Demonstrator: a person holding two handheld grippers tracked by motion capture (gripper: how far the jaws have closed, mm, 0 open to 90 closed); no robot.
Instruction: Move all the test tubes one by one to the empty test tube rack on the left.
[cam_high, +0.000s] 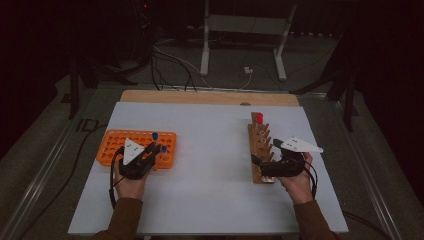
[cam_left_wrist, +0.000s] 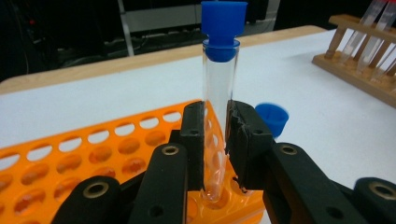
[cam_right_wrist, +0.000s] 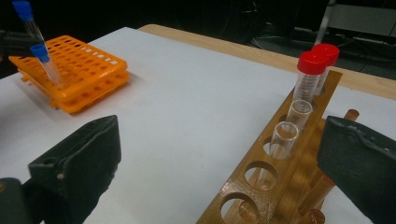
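Blue-capped tube (cam_left_wrist: 219, 93) stands upright in a hole at the right near corner of the orange rack (cam_left_wrist: 93, 154). Left gripper (cam_left_wrist: 215, 140) is clamped on its clear glass, low on the tube, one pad each side; cap sticks well above the jaws. Tube bottom sits inside the rack hole.

Second blue-capped tube (cam_left_wrist: 272, 117) is just behind and to the right, also in the rack. From the right gripper view both tubes (cam_right_wrist: 35, 39) lean slightly in the rack's near corner.

Orange rack (cam_high: 136, 146) is on the left of the white table (cam_high: 210, 165); left gripper (cam_high: 150, 152) is over its right end.

Wooden rack (cam_high: 261, 147) is on the right, running near to far. Two red-capped tubes (cam_right_wrist: 316, 70) sit at its far end, two uncapped tubes (cam_right_wrist: 289, 128) next nearer.

Right gripper (cam_right_wrist: 219, 172) jaws are wide apart, gripping nothing, straddling the wooden rack's near end.
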